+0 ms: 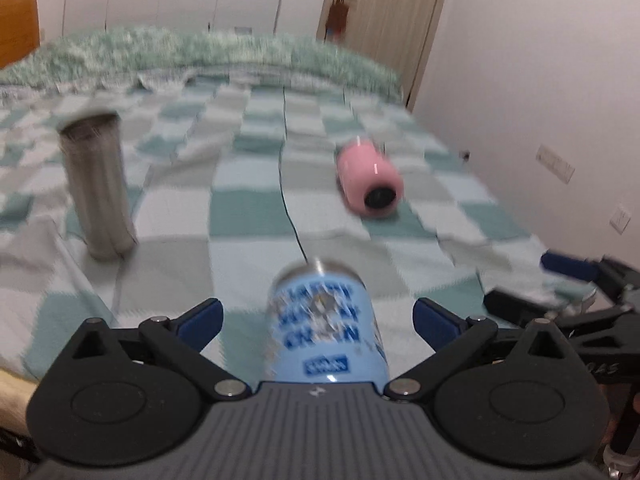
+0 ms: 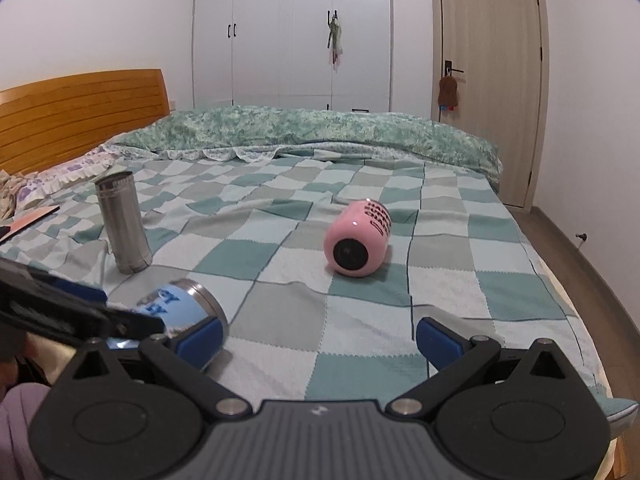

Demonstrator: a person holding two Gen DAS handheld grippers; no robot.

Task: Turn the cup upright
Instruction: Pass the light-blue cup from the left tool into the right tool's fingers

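Straddling the blue cup (image 1: pixel 326 328), your left gripper (image 1: pixel 316 320) has its jaws spread wide, one blue pad on each side with clear gaps; nothing is clamped. That cup lies on its side at bottom centre of the left view, steel rim pointing away, on the checked bedspread (image 1: pixel 248 208). In the right view it sits at lower left (image 2: pixel 182 306), partly hidden by the left gripper's finger.

Your right gripper (image 2: pixel 320 338) is also spread and holds nothing, over bare quilt at bottom centre.

Risks, as judgement: the cup is round and the bedding soft, so closing off-centre may roll it out of the pads. Heavy blur in the left view suggests fast motion; a hurried close could nudge it first. Once stood up, the yielding quilt may let it topple.

Surroundings: a pink cup (image 2: pixel 356 240) lies on its side mid-frame, well apart. A steel tumbler (image 2: pixel 122 224) stands upright at left, near enough that a wide swing during the flip could knock it. Nothing lies between your pads and the blue cup.
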